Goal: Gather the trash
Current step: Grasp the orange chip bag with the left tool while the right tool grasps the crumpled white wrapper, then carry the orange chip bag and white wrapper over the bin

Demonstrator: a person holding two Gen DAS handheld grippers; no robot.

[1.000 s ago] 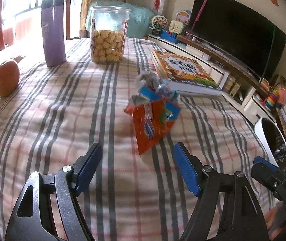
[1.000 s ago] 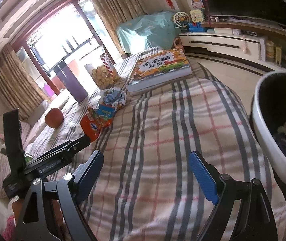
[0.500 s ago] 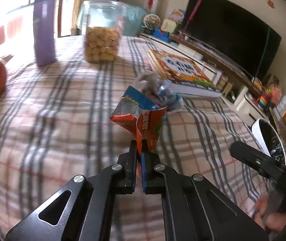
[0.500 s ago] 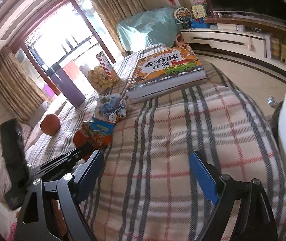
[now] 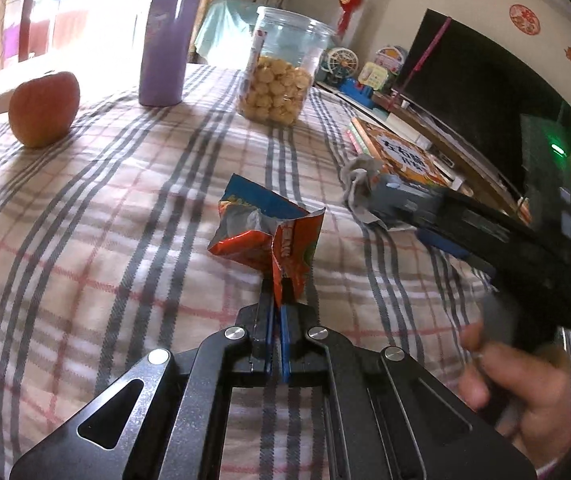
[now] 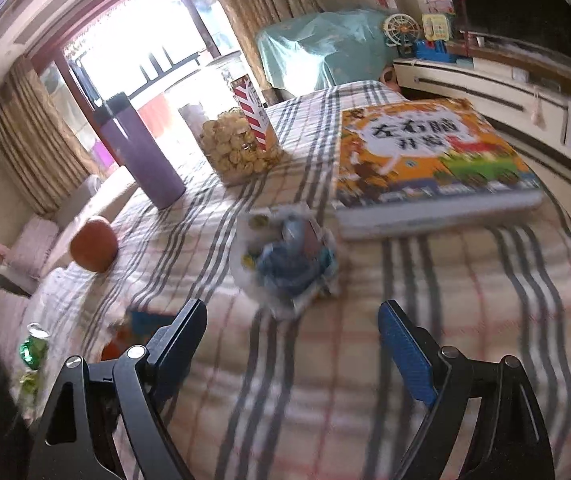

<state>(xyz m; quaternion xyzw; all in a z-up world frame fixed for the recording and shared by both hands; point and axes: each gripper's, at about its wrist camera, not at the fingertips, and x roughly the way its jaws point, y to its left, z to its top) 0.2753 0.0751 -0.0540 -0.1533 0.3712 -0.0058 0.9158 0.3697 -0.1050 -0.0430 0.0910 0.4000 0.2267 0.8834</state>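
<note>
My left gripper [image 5: 276,304] is shut on the lower edge of an orange and blue snack wrapper [image 5: 269,232] and holds it just above the plaid tablecloth [image 5: 105,208]. A crumpled white and blue wrapper [image 6: 285,260] lies in front of the book; in the left wrist view it [image 5: 359,178] is partly hidden behind the right gripper's body. My right gripper [image 6: 291,340] is open, its jaws wide apart just short of the crumpled wrapper. A bit of the orange wrapper [image 6: 125,332] shows by its left finger.
On the table stand a purple flask [image 5: 167,36], a clear jar of round snacks [image 5: 279,68], an apple [image 5: 43,108] and a thick picture book [image 6: 429,160]. A TV [image 5: 485,92] on a low cabinet is to the right. A green can [image 6: 33,348] shows at far left.
My left gripper closed on the orange wrapper and lifted it. My right gripper swung from the bin side toward the crumpled wrapper, which is now much closer.
</note>
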